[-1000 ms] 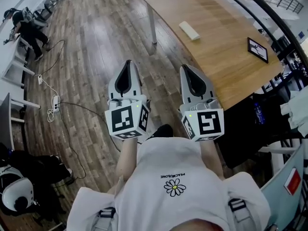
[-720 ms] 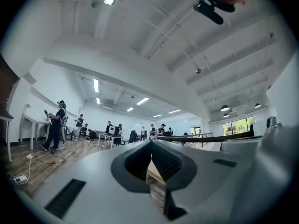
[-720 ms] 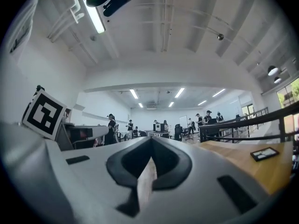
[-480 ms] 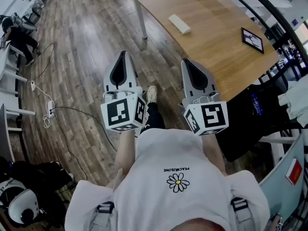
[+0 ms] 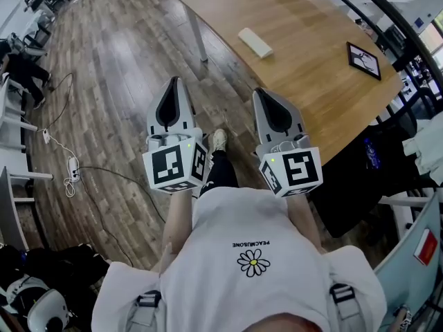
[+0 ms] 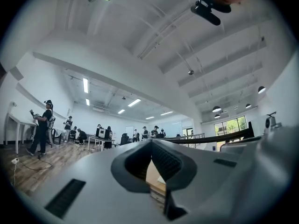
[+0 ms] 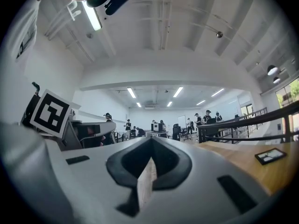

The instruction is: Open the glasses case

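A pale oblong glasses case [image 5: 255, 42] lies shut on the wooden table [image 5: 304, 61], far ahead of both grippers. My left gripper [image 5: 174, 83] is held out over the wood floor, left of the table's corner, jaws together with nothing between them. My right gripper [image 5: 261, 94] hovers at the table's near edge, also shut and empty. In the left gripper view the left gripper [image 6: 150, 143] points level across the room. In the right gripper view the right gripper [image 7: 150, 143] points the same way, with the tabletop [image 7: 252, 164] at the right.
A black framed tablet [image 5: 363, 59] lies on the table's right part, also seen as the tablet [image 7: 270, 156]. A white table leg [image 5: 194, 30] stands ahead left. Cables and a power strip [image 5: 69, 166] lie on the floor at left. A black railing [image 5: 387, 30] curves behind the table.
The person has walked closer to the table; the case and tablet now sit nearer in the head view. Both grippers stay shut, side by side, carried forward.
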A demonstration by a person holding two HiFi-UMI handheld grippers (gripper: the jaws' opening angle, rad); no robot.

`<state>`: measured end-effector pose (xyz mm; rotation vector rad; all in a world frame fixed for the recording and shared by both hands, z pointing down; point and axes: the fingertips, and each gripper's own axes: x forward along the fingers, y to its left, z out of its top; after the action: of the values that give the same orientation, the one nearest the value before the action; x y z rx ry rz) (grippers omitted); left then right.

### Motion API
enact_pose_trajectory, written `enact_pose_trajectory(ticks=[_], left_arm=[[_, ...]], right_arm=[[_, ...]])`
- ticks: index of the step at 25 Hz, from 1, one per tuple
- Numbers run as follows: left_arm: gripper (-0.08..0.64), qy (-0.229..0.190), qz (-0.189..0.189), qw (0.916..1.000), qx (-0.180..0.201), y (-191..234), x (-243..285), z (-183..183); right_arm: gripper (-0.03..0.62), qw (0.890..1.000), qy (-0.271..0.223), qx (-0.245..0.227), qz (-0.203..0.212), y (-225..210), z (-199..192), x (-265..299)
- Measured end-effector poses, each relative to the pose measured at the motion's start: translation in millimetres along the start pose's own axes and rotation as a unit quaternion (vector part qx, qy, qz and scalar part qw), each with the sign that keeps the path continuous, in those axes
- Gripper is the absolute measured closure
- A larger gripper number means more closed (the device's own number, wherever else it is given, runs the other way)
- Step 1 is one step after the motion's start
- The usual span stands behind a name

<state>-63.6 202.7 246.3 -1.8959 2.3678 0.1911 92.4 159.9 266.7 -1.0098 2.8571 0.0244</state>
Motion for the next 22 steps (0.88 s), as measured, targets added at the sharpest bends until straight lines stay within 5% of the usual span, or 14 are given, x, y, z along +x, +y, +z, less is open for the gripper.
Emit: enact_pose_trajectory(ticks=[12, 22], left_arm=[[0.543, 0.027, -0.029, 0.999, -0.02, 51.1, 143.1, -50.0], [0.543, 0.002, -0.07, 0.9975, -0.011, 114.1, 320.6, -51.7]], right_arm=[[0.584, 0.998, 0.045, 0.025, -0.035, -50.0, -56.8, 149.7], [0.584, 0.993, 0.048, -0.036, -0.106, -122.8, -41.5, 288.8]])
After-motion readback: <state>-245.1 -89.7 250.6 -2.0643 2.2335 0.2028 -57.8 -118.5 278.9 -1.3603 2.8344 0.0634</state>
